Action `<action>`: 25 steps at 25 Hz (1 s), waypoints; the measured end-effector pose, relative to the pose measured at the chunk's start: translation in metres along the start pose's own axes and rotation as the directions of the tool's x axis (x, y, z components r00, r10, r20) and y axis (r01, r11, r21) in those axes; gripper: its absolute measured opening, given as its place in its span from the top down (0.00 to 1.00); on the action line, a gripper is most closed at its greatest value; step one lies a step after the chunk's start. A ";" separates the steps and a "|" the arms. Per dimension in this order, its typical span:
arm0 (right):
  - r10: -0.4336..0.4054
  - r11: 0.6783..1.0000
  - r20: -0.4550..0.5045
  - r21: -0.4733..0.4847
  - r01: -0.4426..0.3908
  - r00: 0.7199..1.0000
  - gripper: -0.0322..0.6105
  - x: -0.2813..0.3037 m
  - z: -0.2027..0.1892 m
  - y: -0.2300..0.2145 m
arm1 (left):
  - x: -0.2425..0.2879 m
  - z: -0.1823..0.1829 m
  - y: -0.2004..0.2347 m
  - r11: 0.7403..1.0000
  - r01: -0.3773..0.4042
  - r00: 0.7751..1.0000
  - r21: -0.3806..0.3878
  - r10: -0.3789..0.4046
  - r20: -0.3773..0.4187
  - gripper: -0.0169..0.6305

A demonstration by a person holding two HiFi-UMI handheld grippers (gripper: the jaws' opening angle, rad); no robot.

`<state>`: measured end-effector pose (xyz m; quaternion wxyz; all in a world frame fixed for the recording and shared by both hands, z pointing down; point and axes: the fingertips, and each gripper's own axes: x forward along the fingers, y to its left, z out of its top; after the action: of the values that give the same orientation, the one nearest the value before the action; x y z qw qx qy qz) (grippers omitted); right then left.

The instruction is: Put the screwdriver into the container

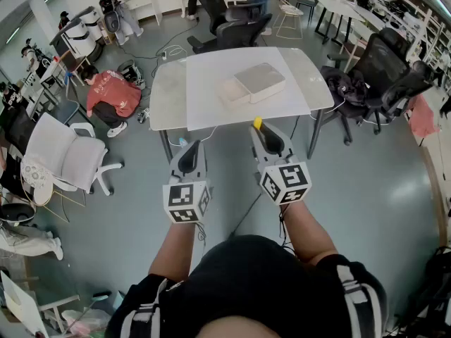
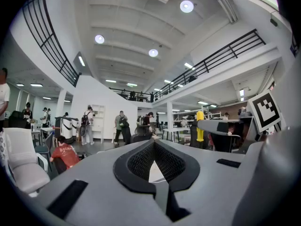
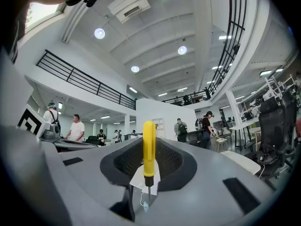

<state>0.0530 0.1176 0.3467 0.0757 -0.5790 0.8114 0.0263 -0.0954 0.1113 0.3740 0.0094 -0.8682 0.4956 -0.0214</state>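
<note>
we see the right gripper [image 1: 261, 131] at the centre of the head view clenched on the yellow screwdriver [image 3: 149, 147], its handle upright between the jaws (metal shaft toward the frame's bottom). the left gripper [image 1: 186, 146] beside it is closed on nothing. the container [image 1: 259, 82] sits on the white table [image 1: 169, 97], upper middle, well apart from both.
</note>
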 end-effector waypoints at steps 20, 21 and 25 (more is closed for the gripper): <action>-0.004 1.000 -0.016 -0.016 0.004 1.000 0.83 0.022 -0.009 0.024 | 0.004 -0.010 0.027 0.999 0.045 0.999 -0.022 -0.045 -0.001 0.96; -0.010 1.000 -0.014 -0.020 0.009 1.000 0.83 0.022 -0.011 0.026 | 0.004 -0.012 0.029 0.999 0.051 0.999 -0.020 -0.051 -0.002 0.96; -0.020 0.999 -0.017 -0.045 0.020 1.000 0.83 0.025 -0.014 0.034 | 0.002 -0.017 0.037 0.997 0.070 0.997 -0.017 -0.070 -0.012 0.96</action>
<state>0.0111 0.1032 0.3555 0.0560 -0.5889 0.8054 0.0386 -0.1267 0.0905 0.3899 -0.0018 -0.8850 0.4650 -0.0229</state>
